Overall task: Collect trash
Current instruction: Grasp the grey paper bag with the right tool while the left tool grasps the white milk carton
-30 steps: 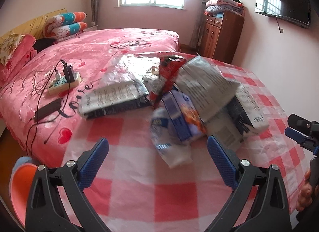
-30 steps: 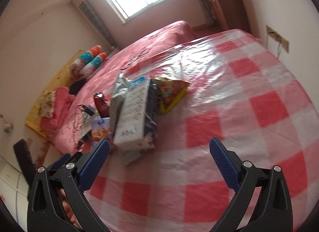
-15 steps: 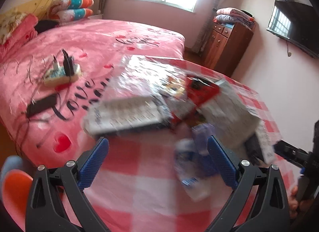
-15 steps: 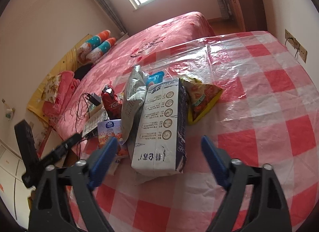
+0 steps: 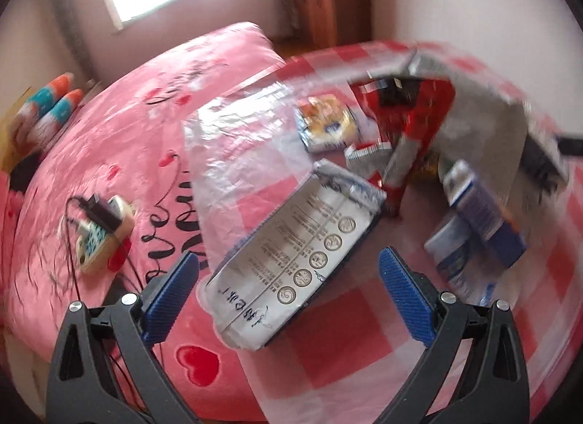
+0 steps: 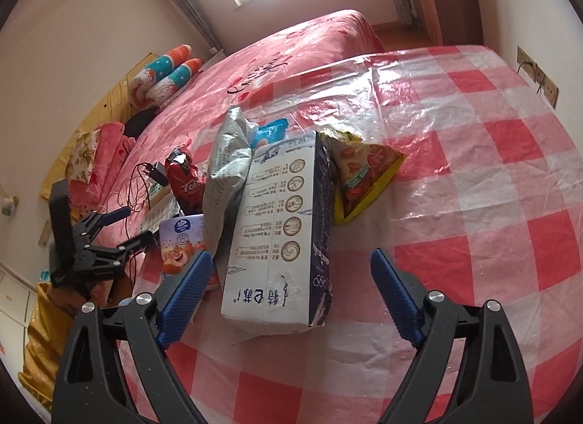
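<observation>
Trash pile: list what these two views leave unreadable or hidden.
- Left wrist view: motion blur smears the red snack bag and blue carton; print unreadable.
- Right wrist view: the white carton and grey bag cover items behind.
- No bin visible.

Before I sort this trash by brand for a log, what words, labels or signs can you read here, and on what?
"特仑苏", seen upside down, on the end of the white milk carton.
"To...", cut off, on the red snack bag.
"Love", in part, in black script on the pink bedspread.
Olympic rings sign on the carton's dark side.
The carton's small print beside its round icons, and the orange cartoon packet, are too small to read.
</observation>
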